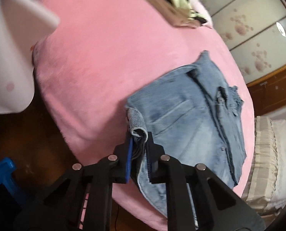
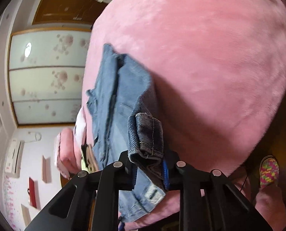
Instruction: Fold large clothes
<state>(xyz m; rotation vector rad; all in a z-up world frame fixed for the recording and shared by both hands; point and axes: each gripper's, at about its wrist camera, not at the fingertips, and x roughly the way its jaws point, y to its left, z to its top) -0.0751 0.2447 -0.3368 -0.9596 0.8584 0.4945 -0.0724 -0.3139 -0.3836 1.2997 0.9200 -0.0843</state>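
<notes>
So my left gripper (image 1: 138, 144) has its jaws clamped on a bunched corner of the jeans (image 1: 191, 119), which lie on the pink blanket (image 1: 104, 57), spreading from the fingers toward 1 o'clock in the left view. My right gripper (image 2: 149, 163) is pinching a rolled denim edge too, jeans running up toward 11 o'clock there, with a knit slipper (image 2: 268, 170) at 3 o'clock.

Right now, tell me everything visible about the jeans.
The jeans are faded light-blue denim with darker seams, a stitched pocket and a frayed edge. Partly folded, they lie on the pink bedspread near its edge. The left gripper is shut on a rolled hem at one corner; the right gripper is shut on another bunched, darker hem, lifting both.
</notes>
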